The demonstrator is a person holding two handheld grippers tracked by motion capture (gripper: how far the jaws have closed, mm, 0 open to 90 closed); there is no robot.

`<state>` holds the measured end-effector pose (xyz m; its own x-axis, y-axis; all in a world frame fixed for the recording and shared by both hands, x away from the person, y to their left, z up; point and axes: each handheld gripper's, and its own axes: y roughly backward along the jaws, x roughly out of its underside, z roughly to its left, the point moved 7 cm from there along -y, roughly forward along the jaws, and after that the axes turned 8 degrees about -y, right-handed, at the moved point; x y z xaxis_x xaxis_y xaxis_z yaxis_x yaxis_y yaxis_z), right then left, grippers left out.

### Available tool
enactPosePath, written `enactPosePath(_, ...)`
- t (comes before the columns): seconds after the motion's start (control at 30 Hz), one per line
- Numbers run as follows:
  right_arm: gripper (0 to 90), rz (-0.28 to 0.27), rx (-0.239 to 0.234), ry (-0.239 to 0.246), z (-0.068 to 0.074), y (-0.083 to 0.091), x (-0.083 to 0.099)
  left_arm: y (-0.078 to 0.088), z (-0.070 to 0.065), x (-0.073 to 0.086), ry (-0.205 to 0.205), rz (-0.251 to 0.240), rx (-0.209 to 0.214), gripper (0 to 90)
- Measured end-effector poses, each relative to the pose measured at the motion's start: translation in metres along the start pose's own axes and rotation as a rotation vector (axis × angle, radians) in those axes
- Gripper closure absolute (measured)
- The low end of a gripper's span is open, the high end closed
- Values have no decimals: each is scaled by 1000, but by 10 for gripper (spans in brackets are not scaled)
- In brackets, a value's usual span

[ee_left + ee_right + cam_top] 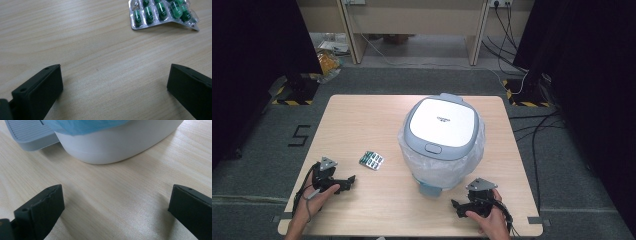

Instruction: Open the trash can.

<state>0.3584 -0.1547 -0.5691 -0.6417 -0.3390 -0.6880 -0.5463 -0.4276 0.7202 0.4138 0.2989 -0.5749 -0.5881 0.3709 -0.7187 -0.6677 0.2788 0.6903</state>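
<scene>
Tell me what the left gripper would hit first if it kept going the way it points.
Probably the blister pack of green capsules: it lies ahead of the open left gripper, slightly off to one side, with bare table between.

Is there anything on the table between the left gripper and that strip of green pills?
Nothing: bare wood lies between the open left gripper and the pill strip, as the left gripper view shows; the high view agrees.

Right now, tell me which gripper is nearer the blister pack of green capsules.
Left. The left gripper sits open just short of the blister pack, jaws aimed toward it. The right gripper is across the table, open, facing the pedal bin.
</scene>
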Motion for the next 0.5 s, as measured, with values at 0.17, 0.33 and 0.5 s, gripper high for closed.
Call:
enactPosePath(0.17,8,-1,-6,2,0,0,0,0,0,0,1,1,3,0)
enactPosePath(0.33,206,-35,1,-14,-10,5,-3,2,-1,-1,7,-28,2,83)
enactPosePath(0.5,168,-73,53,-92,-29,14,-9,7,-8,-9,-15,-62,-3,160)
